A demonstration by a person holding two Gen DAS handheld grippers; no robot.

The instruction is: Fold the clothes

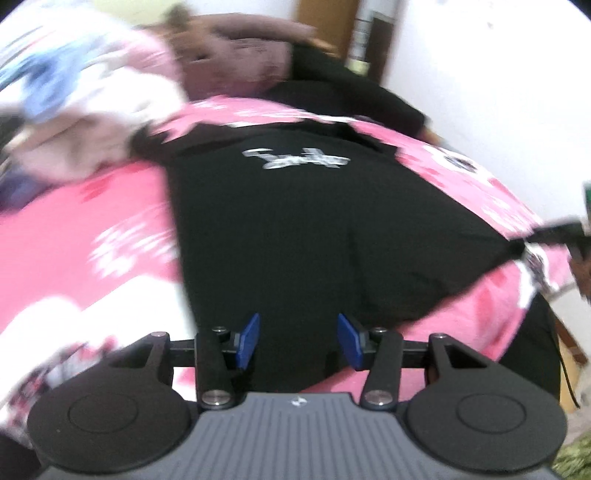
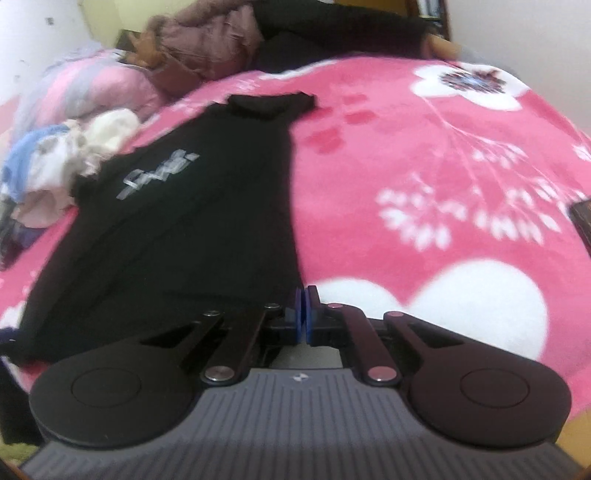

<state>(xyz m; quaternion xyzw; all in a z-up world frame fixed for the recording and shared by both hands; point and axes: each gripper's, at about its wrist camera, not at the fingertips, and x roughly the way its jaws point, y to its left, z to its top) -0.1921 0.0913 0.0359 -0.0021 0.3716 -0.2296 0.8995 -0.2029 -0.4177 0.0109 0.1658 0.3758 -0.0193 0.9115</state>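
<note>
A black T-shirt (image 1: 295,229) with a white logo (image 1: 295,158) lies spread on a pink flowered blanket (image 1: 74,229). My left gripper (image 1: 300,341) hovers open over the shirt's near hem, its blue pads (image 1: 248,341) wide apart with only cloth below them. At the right edge of the left wrist view, my right gripper (image 1: 554,232) pinches a stretched corner of the shirt. In the right wrist view the black T-shirt (image 2: 177,240) runs away to the left, and my right gripper (image 2: 303,314) is shut at its near right corner.
A heap of pale and blue clothes (image 2: 62,166) sits left of the shirt. A mauve padded jacket (image 2: 207,40) and a black garment (image 2: 332,33) lie at the far end. A dark flat object (image 2: 581,221) rests on the blanket (image 2: 443,166) at right. White wall (image 1: 498,55) behind.
</note>
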